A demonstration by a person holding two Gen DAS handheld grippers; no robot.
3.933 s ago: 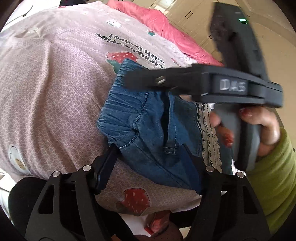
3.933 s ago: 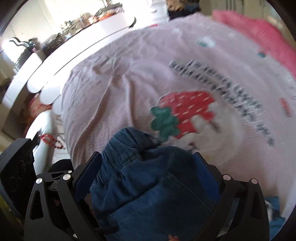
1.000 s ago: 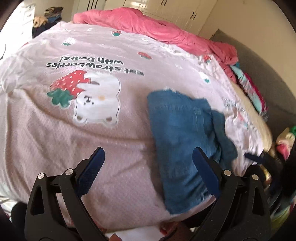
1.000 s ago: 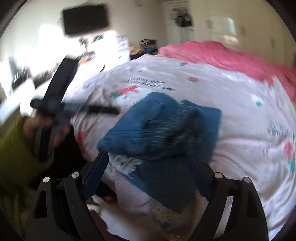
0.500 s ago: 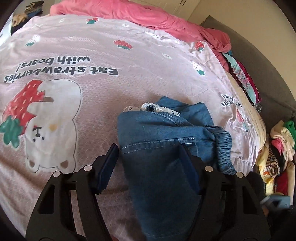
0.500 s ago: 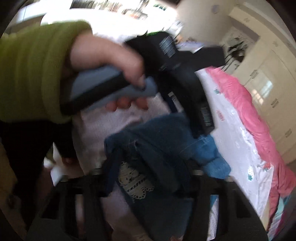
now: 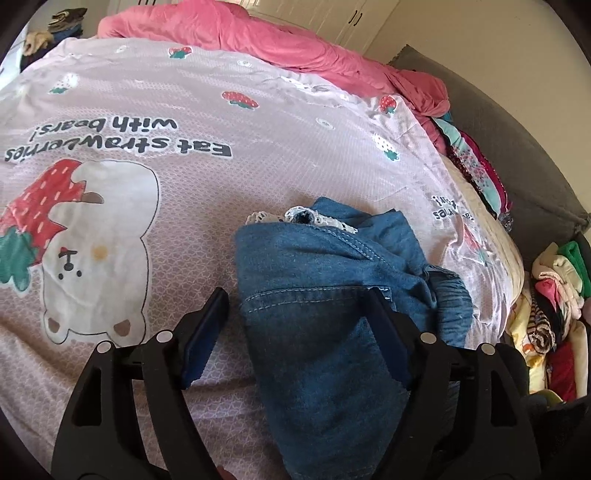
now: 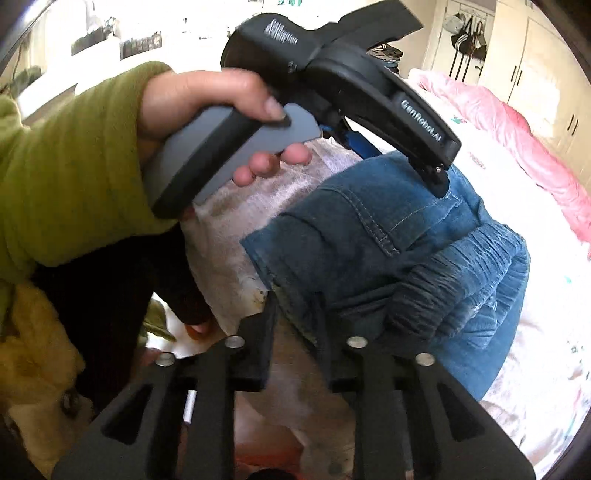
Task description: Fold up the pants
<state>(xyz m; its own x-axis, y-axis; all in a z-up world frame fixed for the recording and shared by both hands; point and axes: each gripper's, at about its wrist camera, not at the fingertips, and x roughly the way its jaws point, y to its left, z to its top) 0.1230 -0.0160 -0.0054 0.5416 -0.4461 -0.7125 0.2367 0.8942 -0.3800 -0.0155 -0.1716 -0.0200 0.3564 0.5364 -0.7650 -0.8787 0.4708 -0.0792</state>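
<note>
Folded blue denim pants (image 7: 325,295) with a lace trim lie on the pink strawberry-bear bedspread (image 7: 184,221). My left gripper (image 7: 295,325) straddles their near part, jaws opening. Its right finger (image 7: 384,332) rests on the denim, while the left finger (image 7: 207,332) stands off it over the sheet. In the right wrist view a hand in a green sleeve (image 8: 74,166) holds that left gripper (image 8: 395,164) over the pants (image 8: 424,258). My right gripper (image 8: 295,325) is at the bed's edge, its jaws closing on the denim's folded edge.
A pink quilt (image 7: 258,33) is bunched at the far end of the bed. Piled clothes (image 7: 554,295) sit past the right edge beside a grey upholstered panel (image 7: 517,147). Yellow cloth (image 8: 33,332) lies low on the left, off the bed.
The left gripper came in close over the pants and its jaws narrowed around them. The right gripper swung round to the near edge of the bed and closed on the denim edge.
</note>
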